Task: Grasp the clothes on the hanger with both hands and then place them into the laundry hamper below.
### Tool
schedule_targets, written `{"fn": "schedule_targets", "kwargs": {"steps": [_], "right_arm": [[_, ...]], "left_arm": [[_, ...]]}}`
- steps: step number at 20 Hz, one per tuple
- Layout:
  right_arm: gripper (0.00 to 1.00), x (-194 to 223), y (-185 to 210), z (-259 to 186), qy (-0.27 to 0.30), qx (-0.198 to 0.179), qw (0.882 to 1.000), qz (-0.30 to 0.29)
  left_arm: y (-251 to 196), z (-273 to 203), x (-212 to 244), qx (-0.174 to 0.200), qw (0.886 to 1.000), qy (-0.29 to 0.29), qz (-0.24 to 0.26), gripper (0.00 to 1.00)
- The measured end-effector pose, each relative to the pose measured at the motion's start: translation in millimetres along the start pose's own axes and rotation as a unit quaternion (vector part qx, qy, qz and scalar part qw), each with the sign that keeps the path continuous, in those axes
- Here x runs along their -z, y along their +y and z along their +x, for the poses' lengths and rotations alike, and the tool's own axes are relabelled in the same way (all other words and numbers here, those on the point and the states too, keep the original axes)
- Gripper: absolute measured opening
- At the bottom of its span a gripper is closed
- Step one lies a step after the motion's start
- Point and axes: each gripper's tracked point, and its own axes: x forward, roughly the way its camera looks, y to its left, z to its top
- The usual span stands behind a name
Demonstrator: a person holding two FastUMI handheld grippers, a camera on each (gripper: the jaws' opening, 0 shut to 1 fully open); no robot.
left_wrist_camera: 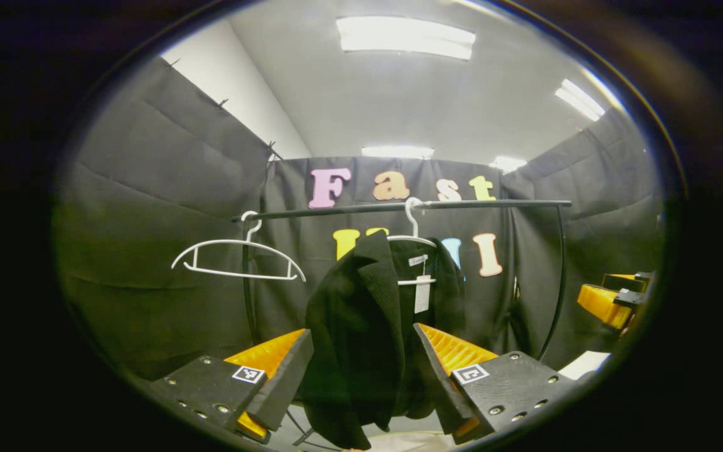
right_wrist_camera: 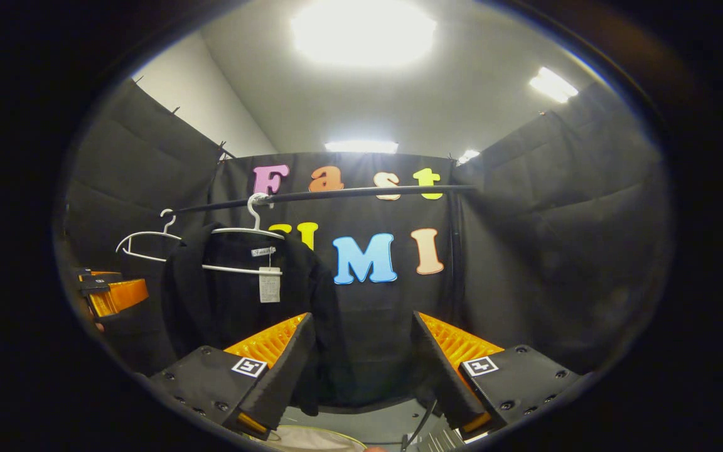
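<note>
A dark horizontal rail (left_wrist_camera: 399, 207) on dark upright posts carries the things, running across in front of the black cloth wall. Two white hangers hook over it: an empty hanger (left_wrist_camera: 236, 257) near the left post, tilted, and well apart from it a second hanger (left_wrist_camera: 413, 242) that bears a black garment (left_wrist_camera: 361, 326) with a white tag (left_wrist_camera: 422, 293) at its neck. In the right gripper view the rail (right_wrist_camera: 349, 193) slopes up to the right, with the garment (right_wrist_camera: 230, 295) draped below it.

A black jacket (left_wrist_camera: 361, 333) hangs open on a white hanger (left_wrist_camera: 413, 242) hooked over a dark rail. A white tag (left_wrist_camera: 422, 293) dangles inside its collar.
</note>
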Motion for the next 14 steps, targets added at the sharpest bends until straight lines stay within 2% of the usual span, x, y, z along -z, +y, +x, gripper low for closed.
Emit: {"fn": "schedule_targets", "kwargs": {"steps": [4, 5, 6, 7, 9, 10, 11, 12, 14], "right_arm": [[0.97, -2.1, 15.8, 13.2, -0.008, -0.008, 1.000, -0.002], [0.94, -3.0, 18.9, 17.6, -0.008, -0.012, 1.000, -0.002], [0.97, -5.2, 22.1, 22.0, -0.009, -0.017, 1.000, -0.004], [0.94, -5.9, 24.0, 27.4, -0.009, -0.021, 1.000, -0.005], [0.94, -5.1, 27.2, 40.4, -0.007, -0.029, 1.000, -0.008], [0.97, -2.7, 28.5, 46.4, -0.006, -0.034, 0.999, -0.007], [0.94, -0.5, 30.9, 54.6, -0.005, -0.041, 0.999, -0.005], [0.97, 0.3, 33.8, 62.8, -0.006, -0.050, 0.999, -0.001], [0.94, 3.9, 37.3, 78.8, -0.001, -0.067, 0.998, 0.007]], "left_arm": [[11.7, 2.2, -7.0, -0.001, 1.000, -0.006, 0.008, 0.89], [11.8, 2.8, -9.6, -0.002, 1.000, -0.009, 0.011, 0.89], [10.6, 4.2, -12.5, -0.002, 1.000, -0.012, 0.012, 0.89], [9.1, 7.8, -13.3, -0.002, 1.000, -0.013, 0.012, 0.89], [4.9, 14.9, -11.7, -0.005, 1.000, -0.009, 0.009, 0.89], [3.1, 20.0, -11.0, -0.007, 1.000, -0.008, 0.007, 0.89], [0.8, 24.5, -11.1, -0.011, 1.000, -0.009, 0.006, 0.89], [-0.6, 29.2, -12.2, -0.016, 1.000, -0.012, 0.008, 0.89], [-5.7, 39.6, -13.7, -0.027, 0.999, -0.013, 0.014, 0.95]]}}
